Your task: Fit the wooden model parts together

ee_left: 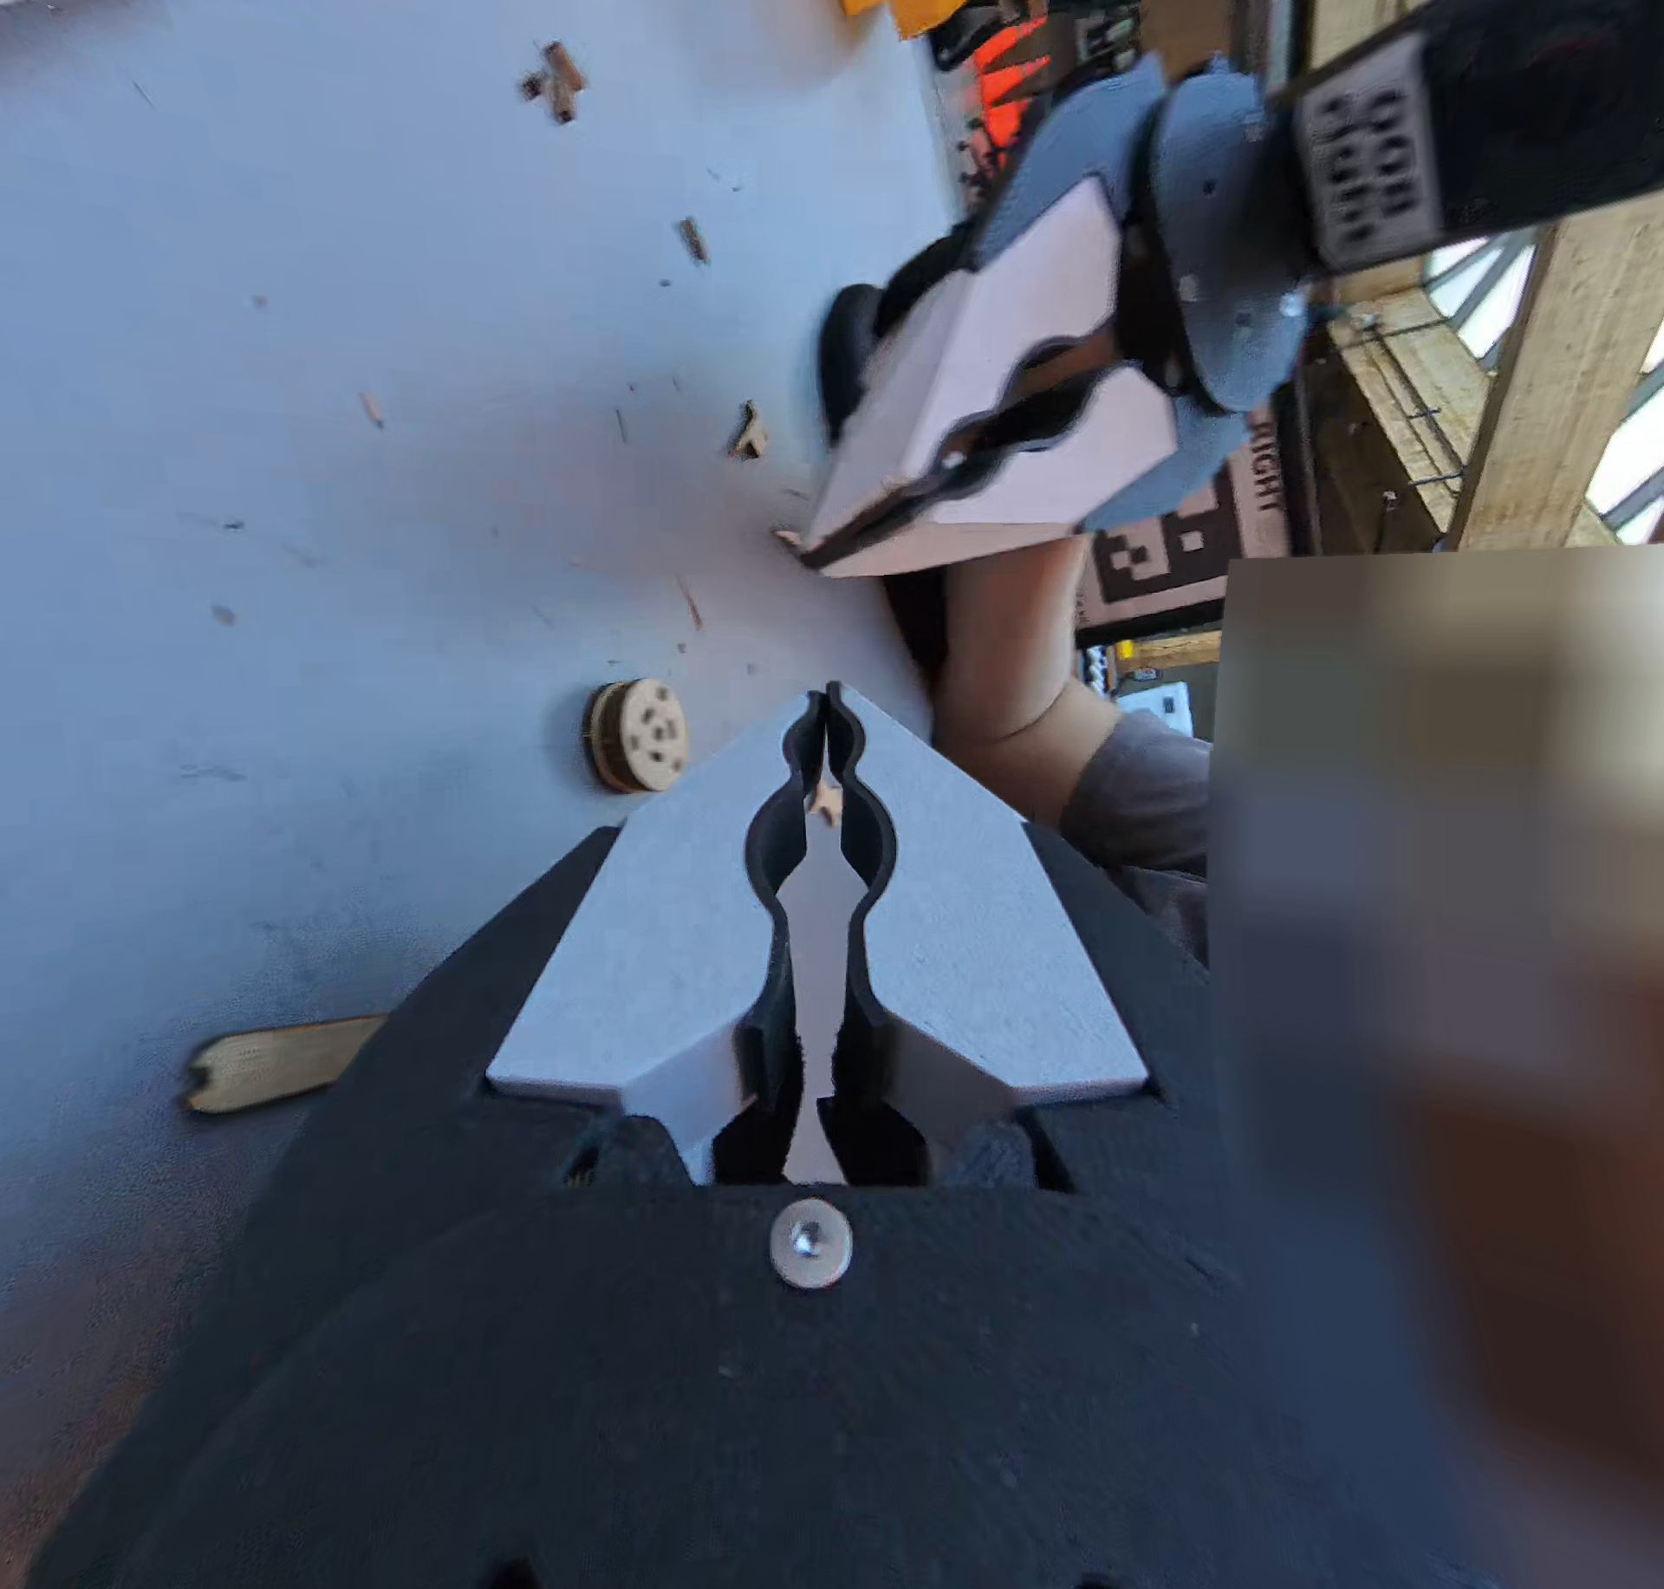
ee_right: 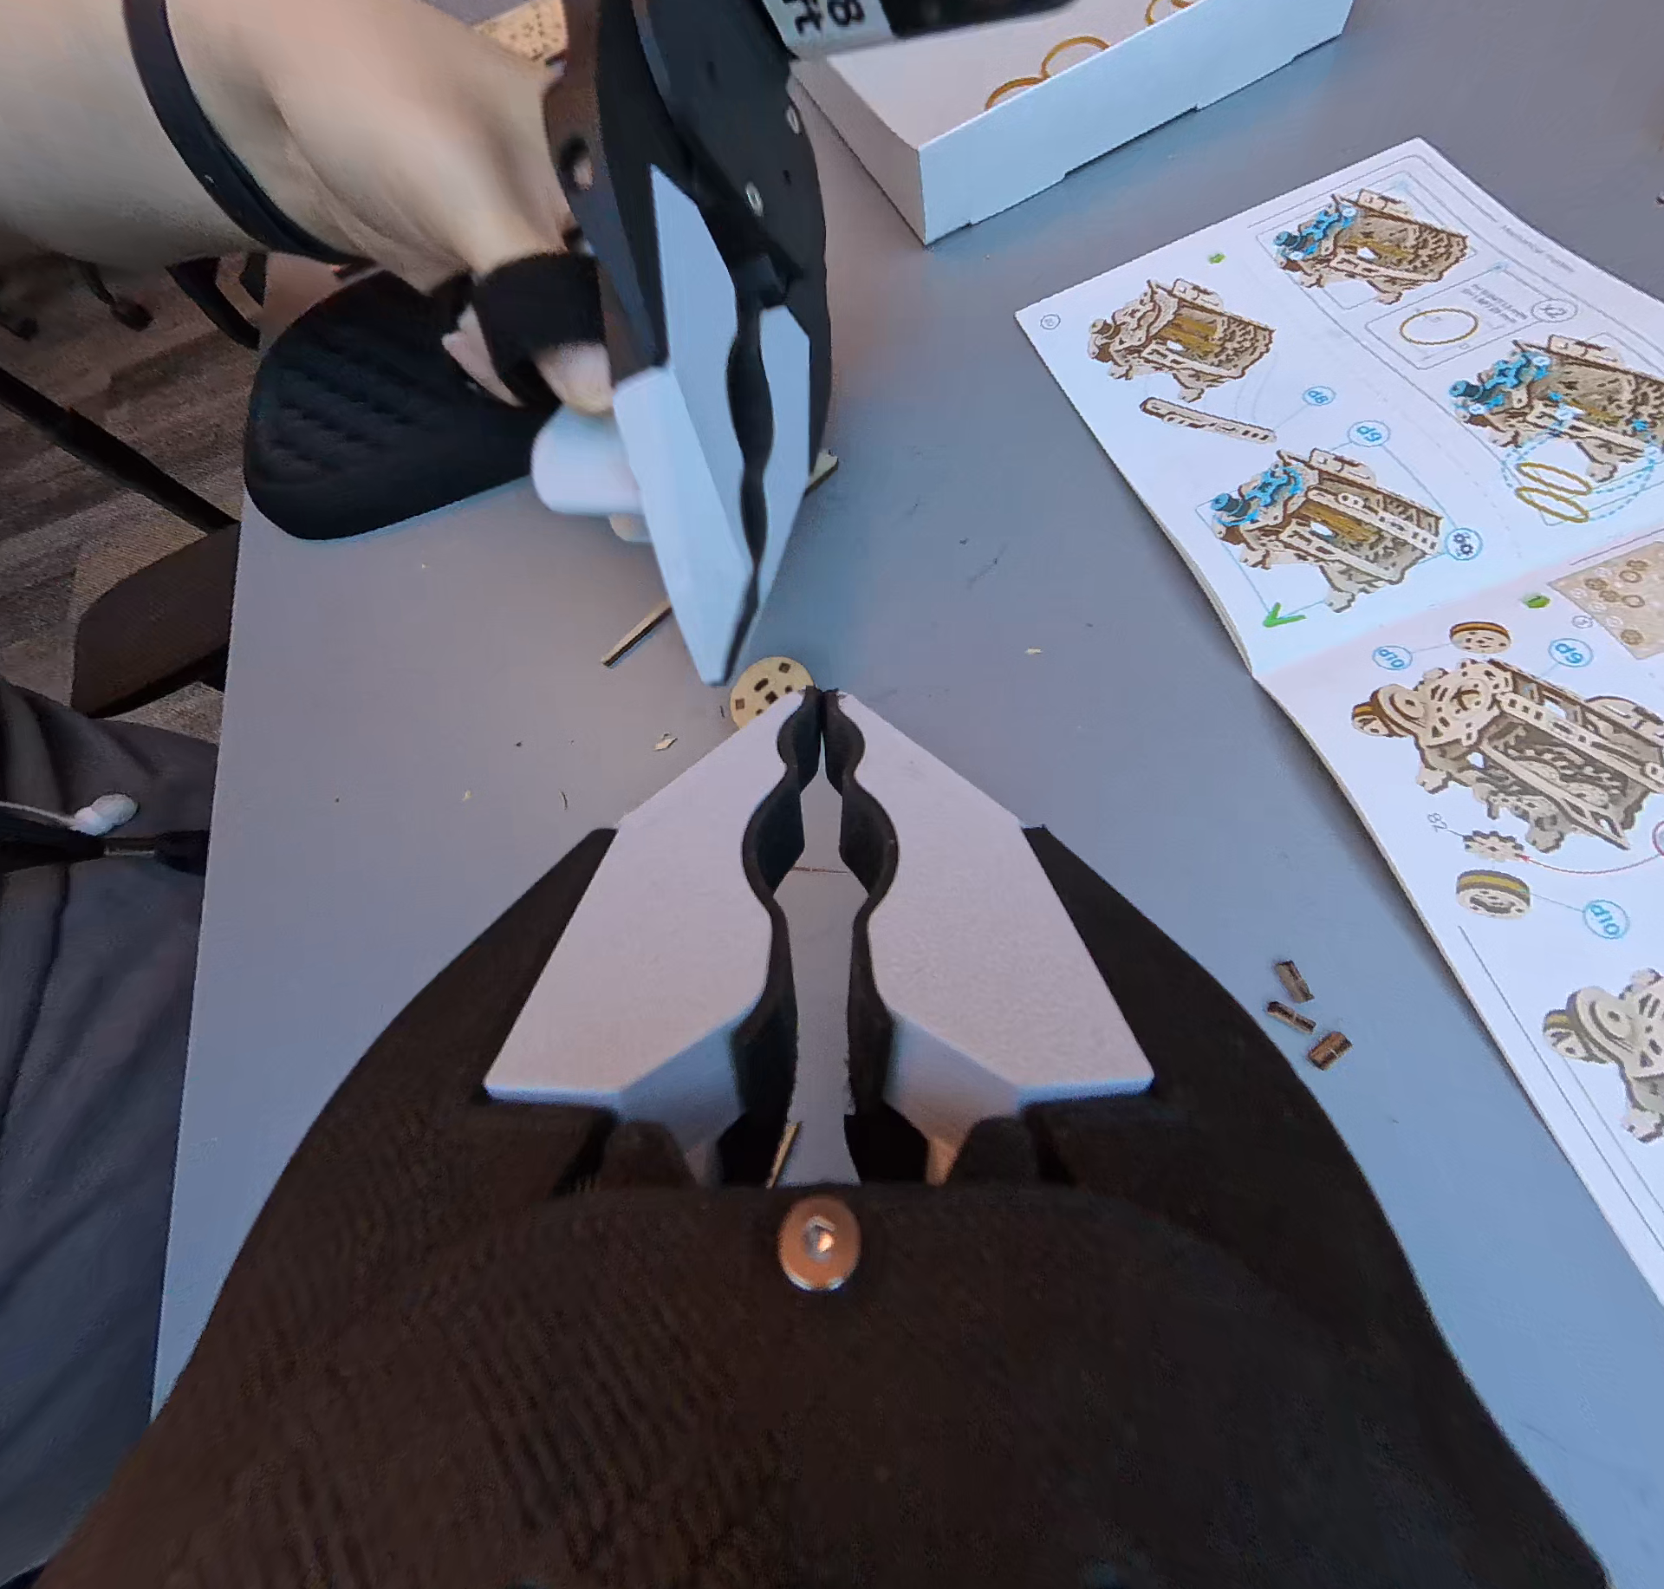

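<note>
My left gripper [ee_left: 827, 701] is shut, its tips touching, just above the grey table [ee_left: 360, 465]. A tiny tan wood bit [ee_left: 824, 800] shows in the gap between its jaws; I cannot tell whether it is pinched or lies on the table. A round wooden wheel [ee_left: 635, 735] lies left of the tips. My right gripper [ee_right: 824, 704] is shut and looks empty. The same wheel [ee_right: 765, 688] lies just beyond its tips, half hidden. The left gripper also shows in the right wrist view [ee_right: 734, 645], pointing down beside the wheel. The right gripper shows in the left wrist view [ee_left: 810, 546], tips low at the table.
A flat wooden stick [ee_left: 270, 1064] lies left of my left gripper. Small wood scraps [ee_right: 1297, 1014] dot the table. An instruction sheet [ee_right: 1351, 483] lies at the right, a white box with rubber bands [ee_right: 1080, 105] behind it. A black chair [ee_right: 378, 411] stands past the table's left edge. My left and right fingertips are right by each other.
</note>
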Demonstrator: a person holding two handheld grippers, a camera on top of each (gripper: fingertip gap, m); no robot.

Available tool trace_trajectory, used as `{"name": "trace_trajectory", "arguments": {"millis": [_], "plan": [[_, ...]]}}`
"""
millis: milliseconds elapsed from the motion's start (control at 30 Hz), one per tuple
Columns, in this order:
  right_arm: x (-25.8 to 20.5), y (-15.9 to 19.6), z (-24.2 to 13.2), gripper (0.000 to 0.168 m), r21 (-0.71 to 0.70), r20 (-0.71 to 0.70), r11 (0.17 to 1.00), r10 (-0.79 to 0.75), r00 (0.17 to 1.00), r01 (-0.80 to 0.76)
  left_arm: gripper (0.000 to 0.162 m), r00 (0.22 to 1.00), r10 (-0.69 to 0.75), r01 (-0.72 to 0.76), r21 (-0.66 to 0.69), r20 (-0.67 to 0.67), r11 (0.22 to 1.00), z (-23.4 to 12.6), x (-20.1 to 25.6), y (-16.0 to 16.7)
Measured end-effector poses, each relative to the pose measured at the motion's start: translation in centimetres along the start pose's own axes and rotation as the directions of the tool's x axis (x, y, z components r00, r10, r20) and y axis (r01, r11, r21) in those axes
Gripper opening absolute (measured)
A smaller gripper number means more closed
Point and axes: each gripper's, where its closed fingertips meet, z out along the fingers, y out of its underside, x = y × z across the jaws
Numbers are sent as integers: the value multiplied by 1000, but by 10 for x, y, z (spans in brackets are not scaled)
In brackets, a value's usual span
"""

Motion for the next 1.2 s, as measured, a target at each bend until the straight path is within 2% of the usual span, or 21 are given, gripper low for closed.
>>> {"name": "trace_trajectory", "arguments": {"millis": [33,100,267,333,433,500,533,567,633,700,767,800,833,900,967,1033,1067,1100,1133,1167,1200], "plan": [[0,2,1,0,-12,-6,1000,-6,1000,6,0,998,-27,28,-25,62,999,6,-20,7],[-1,6,3,0,-35,-6,999,-11,1000,11,0,987,-159,159,-8,-26,987,8,-23,6],[-6,4,4,0,-37,8,999,-26,1000,27,0,994,-46,52,-51,99,997,5,-29,9],[-7,4,4,0,-40,11,999,-24,1000,25,0,987,-143,147,-50,78,988,2,-28,8],[-7,3,0,0,-41,4,999,-32,999,32,0,990,-134,132,-30,-49,991,2,5,0],[-9,0,-2,0,-28,7,999,-39,999,39,0,990,-66,76,-76,126,994,2,-32,8],[-9,-1,-3,0,-23,3,999,-38,999,38,0,984,-174,176,-53,28,983,4,-28,6],[-9,0,-3,0,-26,4,999,-35,999,35,0,970,-242,241,-45,-2,969,3,-28,4],[-9,1,-3,0,-37,7,999,-36,999,36,0,988,-127,133,-64,87,989,-4,-25,2],[-11,0,-5,0,-36,1,998,-49,999,49,0,995,-99,100,-23,20,995,-7,0,-11],[-13,-2,-6,0,-26,4,998,-57,998,57,0,981,-39,63,-118,193,991,-3,-36,7],[-14,-3,-6,0,-24,6,998,-57,998,58,0,981,-178,185,-104,72,977,3,-30,9],[-15,-2,-6,0,-28,8,998,-57,998,57,0,968,-250,252,-97,30,963,4,-29,9],[-16,-1,-5,0,-40,7,997,-62,998,62,0,987,-136,143,-79,81,987,-1,-23,2],[-20,0,-4,0,-48,20,996,-70,997,71,0,994,-105,104,-44,-7,994,1,3,-6],[-21,0,-3,0,-50,18,995,-80,997,81,0,990,-68,86,-146,125,986,11,-29,17],[-22,0,-2,0,-47,31,996,-75,997,76,0,985,-170,172,-117,29,978,15,-24,15],[-22,1,-2,0,-42,48,997,-57,997,59,0,977,-211,211,-102,13,972,13,-23,12],[-22,1,-2,0,-35,65,999,-23,998,25,0,986,-155,160,-93,57,983,9,-26,9],[-23,0,-1,0,-17,105,999,35,994,-33,0,993,-111,113,-53,45,992,2,-17,0],[-29,-3,-1,0,3,191,993,114,975,-117,0,994,-105,105,10,-23,994,-7,1,-13]]}}
